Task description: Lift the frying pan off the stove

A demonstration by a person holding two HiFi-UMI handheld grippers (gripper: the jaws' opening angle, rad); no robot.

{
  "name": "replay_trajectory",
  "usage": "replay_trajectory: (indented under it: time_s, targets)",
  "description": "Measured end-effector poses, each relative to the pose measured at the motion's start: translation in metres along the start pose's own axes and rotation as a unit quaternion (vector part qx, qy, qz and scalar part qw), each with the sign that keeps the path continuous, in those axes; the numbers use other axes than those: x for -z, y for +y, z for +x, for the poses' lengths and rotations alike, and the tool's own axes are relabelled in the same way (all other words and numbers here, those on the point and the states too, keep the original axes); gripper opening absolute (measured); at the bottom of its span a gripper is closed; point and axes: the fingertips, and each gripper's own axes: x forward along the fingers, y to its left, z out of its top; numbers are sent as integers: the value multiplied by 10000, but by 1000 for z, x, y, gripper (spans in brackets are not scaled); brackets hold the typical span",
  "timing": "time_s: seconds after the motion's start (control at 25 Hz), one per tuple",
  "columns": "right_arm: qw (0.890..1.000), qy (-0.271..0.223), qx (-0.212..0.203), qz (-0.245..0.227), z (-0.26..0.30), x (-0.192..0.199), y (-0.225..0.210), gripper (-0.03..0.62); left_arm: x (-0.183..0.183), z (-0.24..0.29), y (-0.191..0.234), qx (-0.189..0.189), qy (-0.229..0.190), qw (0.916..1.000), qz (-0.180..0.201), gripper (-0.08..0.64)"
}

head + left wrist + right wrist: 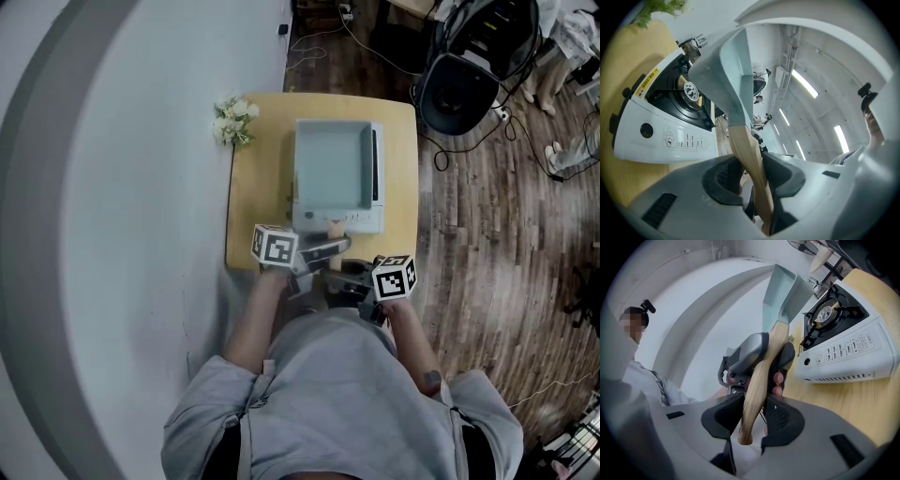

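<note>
**At lower centre: pan handle clamped by both grippers**

At lower centre of the head view, the wooden handle (757, 380) is pinched near its end by the right gripper (751, 418). Just further along it is pinched by the left gripper (751, 177); both sets of jaws are narrowed onto the wood. Beyond, the frying pan (724, 65) is held tilted, clear of the burner (690, 91). The stove (367, 221) is seen on the yellow table (253, 202), with flowers (232, 120) at upper left.

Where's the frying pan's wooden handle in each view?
Head view: handle, centre, at the stove's front edge.
Left gripper view: handle, bottom centre, clamped in left gripper.
Right gripper view: handle, centre, clamped in right gripper.
Shared landmark: the white stove.
</note>
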Motion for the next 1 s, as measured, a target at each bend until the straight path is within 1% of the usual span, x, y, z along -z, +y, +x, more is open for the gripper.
replay_trajectory:
  time_s: [0.16, 0.44, 0.56, 0.6, 0.76, 1.0]
  targets:
    - [9998, -84, -13, -164, 5, 16, 17, 118, 16, -12, -13, -41, 22, 9996, 267, 124]
    - [9982, -287, -16, -534, 17, 52, 46, 118, 52, -37, -40, 13, 59, 9979, 642, 124]
    - [9974, -399, -28, -597, 17, 49, 63, 118, 51, -41, -57, 0, 107, 9972, 746, 124]
    - [9972, -426, -30, -620, 18, 55, 69, 118, 58, -45, -61, 1, 121, 9969, 781, 124]
    - [9962, -475, -9, -726, 26, 115, 87, 118, 116, -65, -73, 52, 125, 9960, 885, 124]
    - [9966, -537, -2, -630, 25, 167, 108, 118, 170, -77, -88, 94, 215, 9965, 804, 124]
